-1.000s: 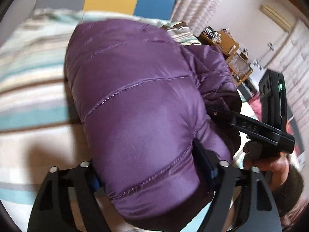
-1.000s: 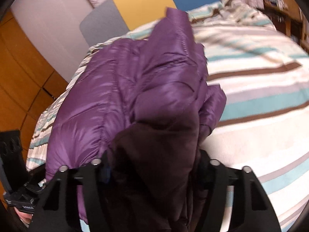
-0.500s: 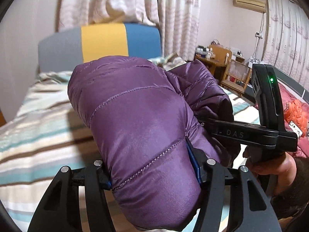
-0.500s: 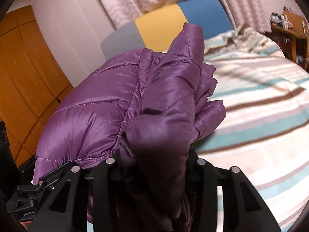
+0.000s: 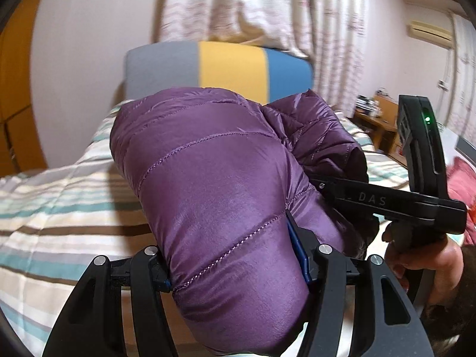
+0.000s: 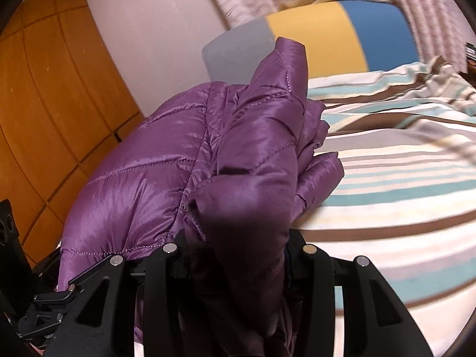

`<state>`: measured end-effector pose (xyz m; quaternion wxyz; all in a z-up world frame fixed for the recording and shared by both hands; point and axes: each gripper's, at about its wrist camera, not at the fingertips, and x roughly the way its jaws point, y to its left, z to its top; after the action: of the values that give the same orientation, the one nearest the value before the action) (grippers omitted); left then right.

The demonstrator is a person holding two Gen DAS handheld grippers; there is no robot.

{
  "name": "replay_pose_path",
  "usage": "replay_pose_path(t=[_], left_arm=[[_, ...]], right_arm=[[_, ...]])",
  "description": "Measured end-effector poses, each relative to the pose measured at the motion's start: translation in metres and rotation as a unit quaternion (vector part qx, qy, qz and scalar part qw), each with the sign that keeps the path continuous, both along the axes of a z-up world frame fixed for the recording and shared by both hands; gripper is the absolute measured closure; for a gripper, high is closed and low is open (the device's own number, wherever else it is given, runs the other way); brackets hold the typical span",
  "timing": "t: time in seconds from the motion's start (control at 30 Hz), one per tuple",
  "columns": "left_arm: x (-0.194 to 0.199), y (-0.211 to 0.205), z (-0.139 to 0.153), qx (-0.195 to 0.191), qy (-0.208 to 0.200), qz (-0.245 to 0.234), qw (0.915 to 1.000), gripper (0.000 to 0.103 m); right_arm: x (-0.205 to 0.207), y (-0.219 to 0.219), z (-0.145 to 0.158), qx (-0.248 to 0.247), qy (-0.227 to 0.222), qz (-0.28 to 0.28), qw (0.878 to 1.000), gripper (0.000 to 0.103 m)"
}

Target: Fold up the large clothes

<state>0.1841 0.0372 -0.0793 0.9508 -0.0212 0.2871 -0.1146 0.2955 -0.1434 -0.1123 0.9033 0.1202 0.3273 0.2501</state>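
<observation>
A purple quilted down jacket (image 5: 214, 184) is bunched up and held in the air above a striped bed (image 5: 59, 208). My left gripper (image 5: 235, 267) is shut on one thick roll of it. My right gripper (image 6: 238, 247) is shut on another bunch of the same jacket (image 6: 166, 178); its fingertips are hidden in the fabric. The right gripper's black body also shows in the left wrist view (image 5: 386, 202), held by a hand at the right. Part of the left gripper shows at the lower left of the right wrist view (image 6: 44, 306).
The bed has a grey, yellow and blue headboard (image 5: 220, 68) against a white wall with curtains (image 5: 253, 6). An orange wooden wardrobe (image 6: 44, 119) stands on the left. A wooden desk (image 5: 374, 125) and red bedding (image 5: 461, 184) are at the right.
Both grippers have lifted the jacket off the bed and tilted upward, so the headboard, wall and curtains come into view. Both stay shut on the jacket.
</observation>
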Motion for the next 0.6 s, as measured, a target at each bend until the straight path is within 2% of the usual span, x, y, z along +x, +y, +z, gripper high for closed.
replay_pose_path(t=[0.1, 0.13, 0.17, 0.2, 0.27, 0.43, 0.53, 0.6], left_arm=[[0.013, 0.028, -0.023, 0.000, 0.032, 0.034, 0.9989, 0.043], [0.016, 0.037, -0.031, -0.009, 0.044, 0.045, 0.9980, 0.041], [0.017, 0.051, -0.041, -0.038, 0.057, 0.055, 0.9961, 0.036], [0.016, 0.059, -0.046, -0.063, 0.067, 0.062, 0.9938, 0.026], [0.013, 0.066, -0.051, -0.076, 0.080, 0.082, 0.9905, 0.016], [0.000, 0.054, -0.046, -0.046, 0.084, 0.086, 0.9917, 0.016], [-0.009, 0.056, -0.052, -0.050, 0.092, 0.093, 0.9902, 0.016], [-0.003, 0.058, -0.057, -0.052, 0.104, 0.096, 0.9886, 0.015]], right_arm=[[0.024, 0.032, -0.018, -0.016, 0.022, 0.017, 0.999, 0.062], [0.030, 0.042, -0.025, -0.027, 0.024, 0.018, 0.999, 0.052], [0.033, 0.049, -0.030, -0.041, 0.014, 0.014, 0.999, 0.040], [0.035, 0.053, -0.034, -0.053, 0.011, 0.012, 0.998, 0.037], [0.034, 0.058, -0.041, -0.069, 0.008, 0.009, 0.998, 0.031], [0.018, 0.045, -0.046, -0.103, 0.020, -0.018, 0.994, 0.027], [0.003, 0.039, -0.051, -0.111, 0.026, -0.031, 0.993, 0.021], [0.014, 0.039, -0.058, -0.101, 0.049, -0.032, 0.993, 0.017]])
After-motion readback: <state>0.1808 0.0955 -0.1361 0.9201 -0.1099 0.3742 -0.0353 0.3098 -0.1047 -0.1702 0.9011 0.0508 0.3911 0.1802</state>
